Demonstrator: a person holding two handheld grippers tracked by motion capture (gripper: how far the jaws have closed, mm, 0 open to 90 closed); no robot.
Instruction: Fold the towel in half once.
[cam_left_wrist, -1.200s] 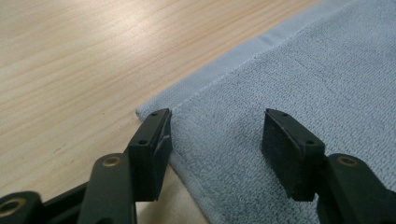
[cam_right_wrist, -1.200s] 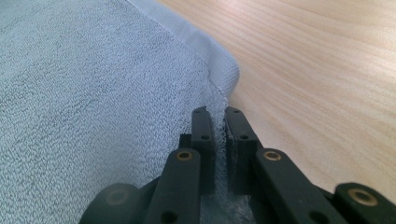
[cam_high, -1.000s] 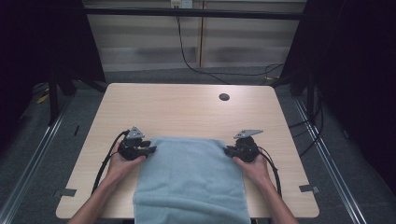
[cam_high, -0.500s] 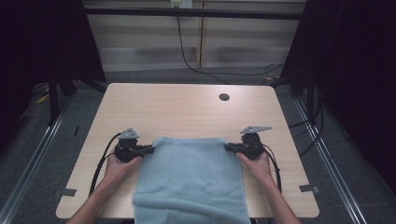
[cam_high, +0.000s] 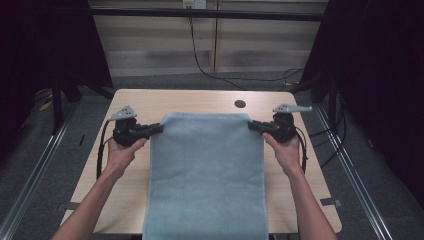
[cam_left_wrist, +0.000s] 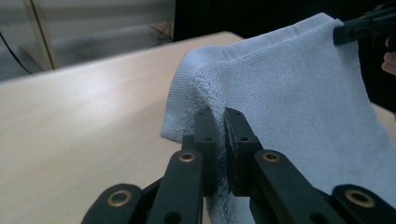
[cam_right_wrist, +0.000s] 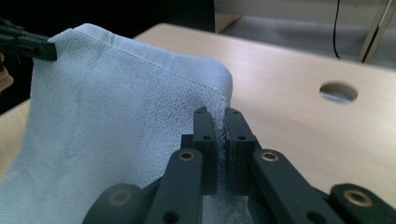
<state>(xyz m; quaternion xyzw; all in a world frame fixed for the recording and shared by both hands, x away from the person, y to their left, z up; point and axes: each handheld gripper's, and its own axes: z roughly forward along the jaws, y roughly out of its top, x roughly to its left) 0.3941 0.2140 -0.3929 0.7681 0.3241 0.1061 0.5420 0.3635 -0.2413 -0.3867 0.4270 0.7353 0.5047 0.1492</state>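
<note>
Towel (cam_high: 207, 175) in pale blue hangs between your two grippers, stretched flat from its top hem and falling toward you over the near edge of the wooden table (cam_high: 195, 102). Your left gripper (cam_high: 159, 128) pinches the top left corner and your right gripper (cam_high: 251, 124) pinches the top right corner, both raised above the tabletop. In the left gripper view the black jaws stand almost together with a thin fold of terry cloth (cam_left_wrist: 289, 88) squeezed between them; those jaws have just been closing onto that corner. In the right gripper view the jaws are likewise nearly closed, with the towel's edge (cam_right_wrist: 116, 116) clamped in the narrow gap.

Much of the cloth is hard to follow. Its lower end runs out of the bottom of the high view, so you cannot tell how far it hangs or whether it is folded there. The towel also covers the middle of the table beneath it. Your forearms are cut off at the bottom edge. In each gripper view the far corner's gripper shows only as a dark tip at the frame's border. A round hole (cam_high: 240, 104) sits in the tabletop beyond the towel's right corner, well apart from it.
</note>
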